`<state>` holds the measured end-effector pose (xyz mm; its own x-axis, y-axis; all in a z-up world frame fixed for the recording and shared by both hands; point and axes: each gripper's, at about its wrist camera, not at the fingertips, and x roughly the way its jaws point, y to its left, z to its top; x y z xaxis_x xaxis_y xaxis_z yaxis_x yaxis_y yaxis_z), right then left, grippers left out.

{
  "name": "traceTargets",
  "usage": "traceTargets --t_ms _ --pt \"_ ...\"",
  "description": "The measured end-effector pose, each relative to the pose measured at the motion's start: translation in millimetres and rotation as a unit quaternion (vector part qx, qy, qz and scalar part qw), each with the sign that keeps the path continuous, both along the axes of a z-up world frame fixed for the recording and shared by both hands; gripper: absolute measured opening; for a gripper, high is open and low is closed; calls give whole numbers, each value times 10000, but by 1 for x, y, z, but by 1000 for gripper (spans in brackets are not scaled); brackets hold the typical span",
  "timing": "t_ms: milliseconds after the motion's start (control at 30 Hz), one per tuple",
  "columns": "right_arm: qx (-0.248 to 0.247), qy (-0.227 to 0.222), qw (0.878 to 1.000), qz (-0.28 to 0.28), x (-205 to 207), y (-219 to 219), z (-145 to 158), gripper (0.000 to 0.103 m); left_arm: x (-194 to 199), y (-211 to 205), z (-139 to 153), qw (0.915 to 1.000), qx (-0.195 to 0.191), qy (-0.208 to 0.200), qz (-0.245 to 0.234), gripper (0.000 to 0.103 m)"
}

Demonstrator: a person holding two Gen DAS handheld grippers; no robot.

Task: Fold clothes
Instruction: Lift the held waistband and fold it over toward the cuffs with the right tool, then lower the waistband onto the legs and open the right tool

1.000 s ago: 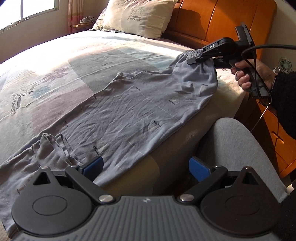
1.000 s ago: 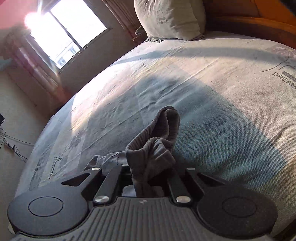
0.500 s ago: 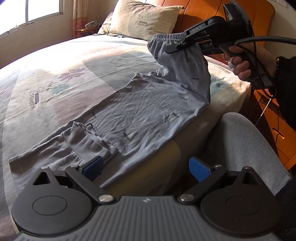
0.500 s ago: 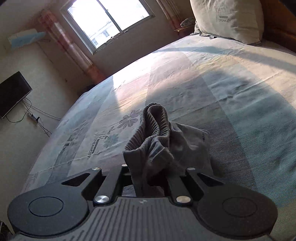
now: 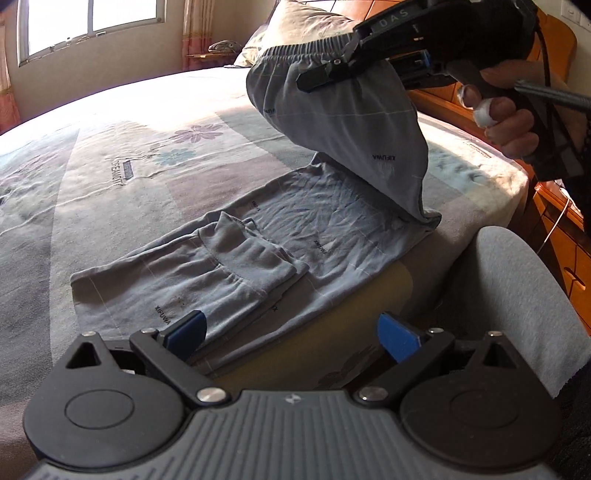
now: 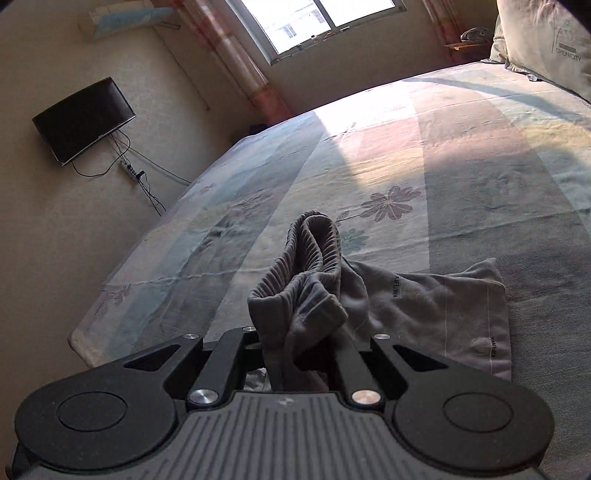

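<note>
While the left gripper (image 5: 291, 334) hangs low at the near edge of the bed (image 5: 110, 155), its two blue-padded fingers (image 5: 397, 338) stand wide apart and press on nothing; the left pad sits just at the hem of the folded cloth, and whether it touches the cloth I cannot tell. Its body is black plastic with round discs and a ribbed grey middle part. Beside it, at the right, a knee in soft grey fabric (image 5: 517, 295) leans close to the mattress side.

Just past the fingers lie the grey trousers (image 5: 325, 229), thin and wrinkled cotton with small printed words and pale seam lines. The leg end is already folded back over the middle, making a flat layered rectangle along the bed edge.

Farther up, the right gripper (image 5: 325, 74) is held high by a hand (image 5: 509, 114) curled around the black handle, pointing toward the left of the view. Its fingers are together and clamped on the gathered elastic waistband, so the upper part of the trousers hangs from it like a slack sheet above the flat part. From the right wrist view the ribbed waistband bunches between the closed jaws.

Behind, the bedsheet has pastel blocks and flower prints, then a beige pillow (image 5: 306, 26) and a glossy orange wooden headboard (image 5: 554, 40).
</note>
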<state>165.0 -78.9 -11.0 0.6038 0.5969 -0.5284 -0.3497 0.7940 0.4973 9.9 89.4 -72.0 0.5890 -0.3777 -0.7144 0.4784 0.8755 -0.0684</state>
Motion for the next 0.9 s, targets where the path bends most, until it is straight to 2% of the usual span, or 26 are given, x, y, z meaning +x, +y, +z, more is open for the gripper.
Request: traceTargets --t_ms 333,500,633,900 --pt "-24 -8 9971 766 -3 69 2 8 -3 18 4 9992 380 -58 127 99" --pt "-533 -168 9934 999 -12 111 -3 8 -1 34 2 9976 452 -23 523 99" --pt "-921 -267 9901 1020 -15 139 -15 9 -1 41 2 9962 576 -11 660 99" --pt "-1410 -248 9836 1095 -11 173 -37 9 -9 56 0 9932 409 105 1084 99"
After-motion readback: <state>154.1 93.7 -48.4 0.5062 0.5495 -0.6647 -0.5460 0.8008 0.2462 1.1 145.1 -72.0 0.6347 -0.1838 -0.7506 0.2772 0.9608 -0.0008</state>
